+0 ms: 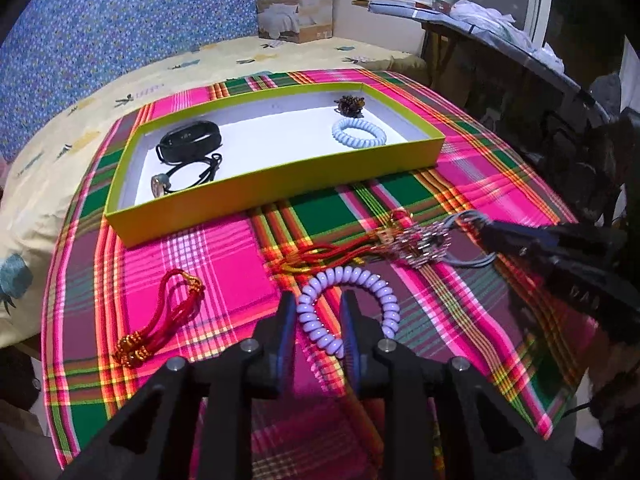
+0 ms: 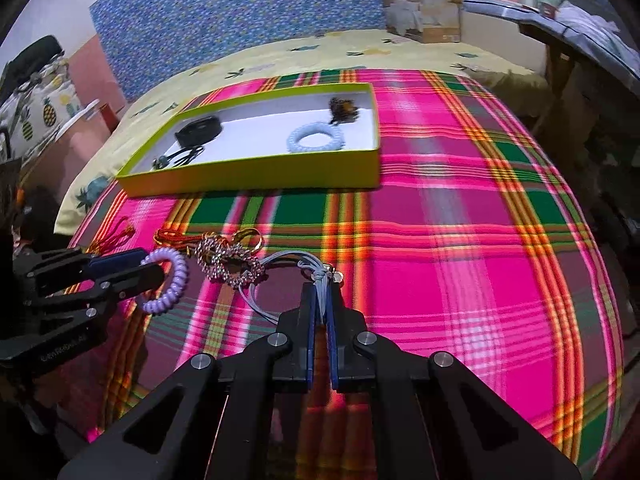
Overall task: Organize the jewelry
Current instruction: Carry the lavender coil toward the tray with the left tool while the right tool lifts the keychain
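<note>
A lilac spiral coil band (image 1: 360, 280) lies on the plaid cloth (image 2: 460, 260). My left gripper (image 1: 318, 296) stands open astride the band's left side: one finger is inside the ring and one outside, with a gap showing beside the coil. In the right wrist view the same lilac coil band (image 2: 176, 276) loops round the left gripper (image 2: 154, 263). My right gripper (image 2: 321, 286) is shut on the grey cord (image 2: 320, 276) of a rhinestone bracelet (image 2: 230, 264). Beyond them, the green tray (image 1: 280, 168) holds a black band (image 1: 190, 142), a black cord bracelet (image 1: 188, 178), a pale blue coil (image 1: 359, 132) and a brown beaded piece (image 1: 350, 105).
A red thread bracelet (image 1: 160, 320) lies at the left on the cloth. A red and gold thread piece (image 1: 320, 256) tangles with the rhinestones (image 1: 420, 244). A cardboard box (image 1: 296, 4) stands at the back of the yellow sheet. A cluttered board (image 1: 480, 28) is at the right.
</note>
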Available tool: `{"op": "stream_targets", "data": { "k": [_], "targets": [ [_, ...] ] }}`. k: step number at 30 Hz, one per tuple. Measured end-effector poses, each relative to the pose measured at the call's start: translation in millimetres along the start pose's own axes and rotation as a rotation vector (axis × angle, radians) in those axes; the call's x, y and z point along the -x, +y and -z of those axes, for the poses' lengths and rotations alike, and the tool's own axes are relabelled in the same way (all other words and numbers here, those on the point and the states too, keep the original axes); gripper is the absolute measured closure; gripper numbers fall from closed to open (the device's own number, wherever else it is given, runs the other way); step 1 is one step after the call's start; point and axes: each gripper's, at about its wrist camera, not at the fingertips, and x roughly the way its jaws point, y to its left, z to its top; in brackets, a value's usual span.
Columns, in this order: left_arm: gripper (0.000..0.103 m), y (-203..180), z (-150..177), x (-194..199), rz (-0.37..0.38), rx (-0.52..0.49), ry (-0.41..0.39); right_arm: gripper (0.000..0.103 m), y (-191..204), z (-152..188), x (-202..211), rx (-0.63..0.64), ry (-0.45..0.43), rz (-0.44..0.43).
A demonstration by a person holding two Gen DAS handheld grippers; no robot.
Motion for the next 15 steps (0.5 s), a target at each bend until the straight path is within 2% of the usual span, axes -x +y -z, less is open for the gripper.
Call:
{"op": "stream_targets", "data": {
  "k": [3, 7, 15],
  "targets": [
    [0.092, 2, 1, 1, -0.007, 0.000, -0.003, 0.098, -6, 1, 6, -0.012, -0.013, 0.015],
    [0.093, 2, 4, 4, -0.009, -0.003, -0.011, 0.098, -10, 1, 19, -0.021, -0.041, 0.040],
    [0.093, 4, 8, 15, 0.014, 0.016, -0.027, 0.098, 3, -10, 61, 0.014, -0.151, 0.055]
  ]
}}
